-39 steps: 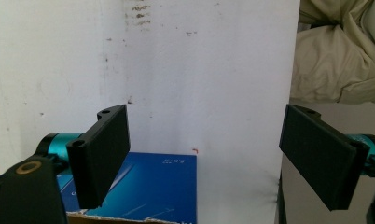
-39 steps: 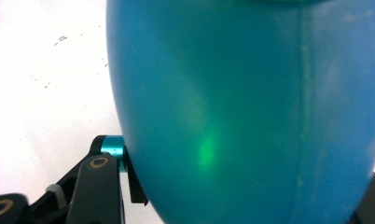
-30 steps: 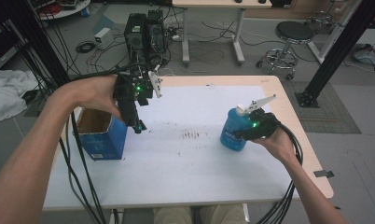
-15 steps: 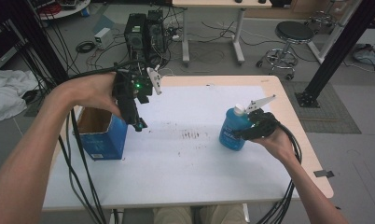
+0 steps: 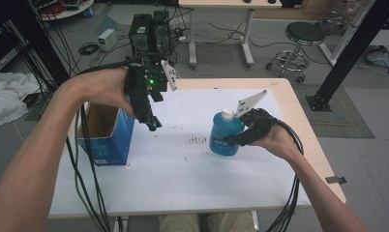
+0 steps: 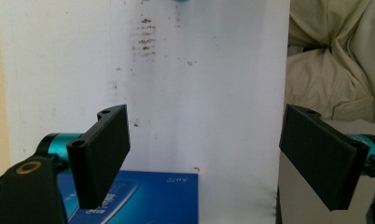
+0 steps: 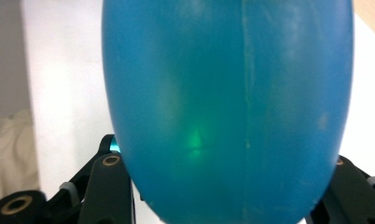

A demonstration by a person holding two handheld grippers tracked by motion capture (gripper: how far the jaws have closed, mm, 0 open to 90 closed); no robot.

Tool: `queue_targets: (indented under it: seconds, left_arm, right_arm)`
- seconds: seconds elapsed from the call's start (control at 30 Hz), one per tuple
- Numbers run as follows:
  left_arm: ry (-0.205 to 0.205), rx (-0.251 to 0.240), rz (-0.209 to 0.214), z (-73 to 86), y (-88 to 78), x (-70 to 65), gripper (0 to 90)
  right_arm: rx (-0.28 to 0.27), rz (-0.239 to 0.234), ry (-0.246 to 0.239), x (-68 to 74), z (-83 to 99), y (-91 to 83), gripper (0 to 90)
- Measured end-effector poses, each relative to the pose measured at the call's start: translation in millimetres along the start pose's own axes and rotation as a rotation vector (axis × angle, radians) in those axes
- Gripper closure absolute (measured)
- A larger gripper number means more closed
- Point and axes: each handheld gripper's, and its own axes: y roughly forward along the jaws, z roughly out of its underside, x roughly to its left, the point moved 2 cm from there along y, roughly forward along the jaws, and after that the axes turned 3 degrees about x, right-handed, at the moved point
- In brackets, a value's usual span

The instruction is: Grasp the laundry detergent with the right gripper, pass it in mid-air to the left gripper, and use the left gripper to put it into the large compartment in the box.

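High view — blue bottle, right of centre on white surface, clamped at mid-body by right gripper; likely smooth, liquid-heavy plastic. Left gripper — jaws wide, empty.

1. The high view looked forward and down over the white table from the person's side.
2. The left gripper view faced down at the stained tabletop, shared with the high view.
3. The right gripper view sat hard against the blue bottle.
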Motion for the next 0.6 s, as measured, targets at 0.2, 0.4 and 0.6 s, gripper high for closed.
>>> queue_targets:
  seconds: [0.2,0.4,0.6]
  left_arm:
    - [0.019,-0.014,0.002,-11.7,-0.2,-1.6,16.3]
    - [0.039,-0.016,0.008,-24.2,4.7,-1.5,16.3]
    - [0.052,-0.029,0.02,-36.0,11.4,-0.8,16.3]
  right_arm:
    - [-0.016,-0.07,-0.051,7.1,-22.9,2.0,47.5]
    - [-0.018,-0.124,-0.1,14.8,-40.4,4.1,47.3]
    - [-0.014,-0.145,-0.133,19.8,-53.4,6.7,47.3]
